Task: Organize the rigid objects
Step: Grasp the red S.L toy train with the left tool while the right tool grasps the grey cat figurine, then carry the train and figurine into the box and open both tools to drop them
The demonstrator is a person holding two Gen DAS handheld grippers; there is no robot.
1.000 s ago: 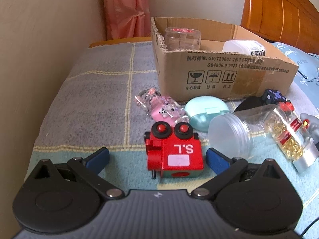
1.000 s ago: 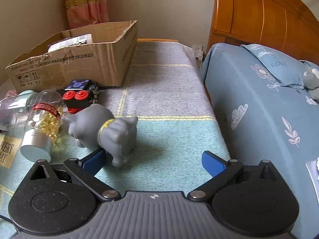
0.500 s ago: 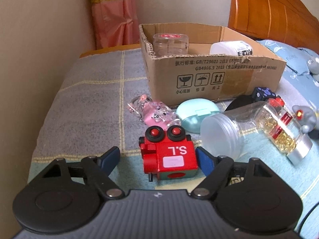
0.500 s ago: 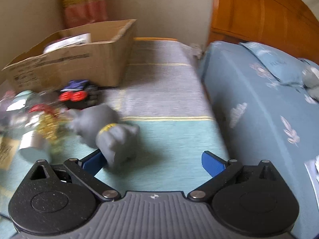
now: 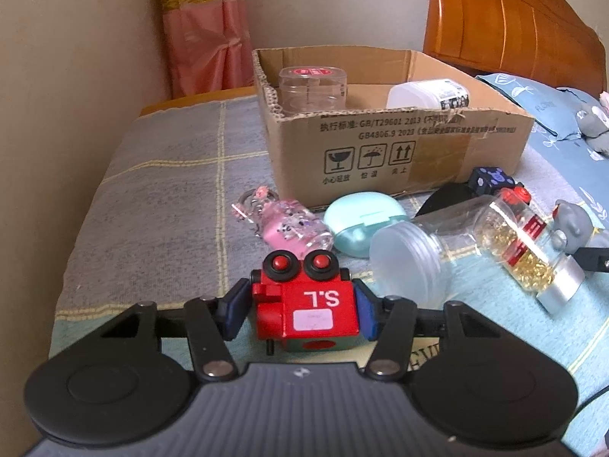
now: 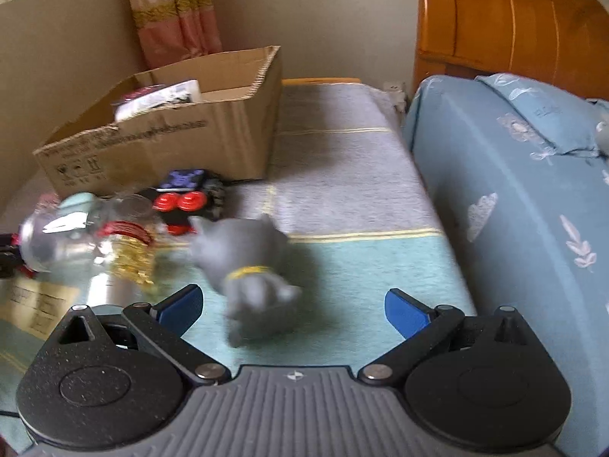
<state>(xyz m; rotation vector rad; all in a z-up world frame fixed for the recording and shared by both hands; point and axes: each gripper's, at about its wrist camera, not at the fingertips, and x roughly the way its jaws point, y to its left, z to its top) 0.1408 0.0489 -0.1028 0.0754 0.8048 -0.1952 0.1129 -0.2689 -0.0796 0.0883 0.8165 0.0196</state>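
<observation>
My left gripper (image 5: 300,314) is shut on the red toy robot (image 5: 306,314) marked S.L, its blue pads against both sides. Behind it lie a pink glitter keychain (image 5: 291,226), a mint case (image 5: 363,221) and a clear bottle of gold capsules (image 5: 491,243). The cardboard box (image 5: 396,152) holds a clear jar (image 5: 312,89) and a white container (image 5: 426,95). My right gripper (image 6: 293,306) is open, with the grey toy animal (image 6: 247,266) between its fingers, nearer the left one. The box also shows in the right wrist view (image 6: 167,141).
A black toy with red buttons (image 6: 186,200) lies by the box corner. A blue bed (image 6: 533,198) with a wooden headboard (image 6: 506,23) borders the right. A wall runs along the left, with a pink curtain (image 5: 205,26) behind.
My left gripper has closed onto the red toy robot. My right gripper has moved left so the grey toy animal now sits between its fingers.
</observation>
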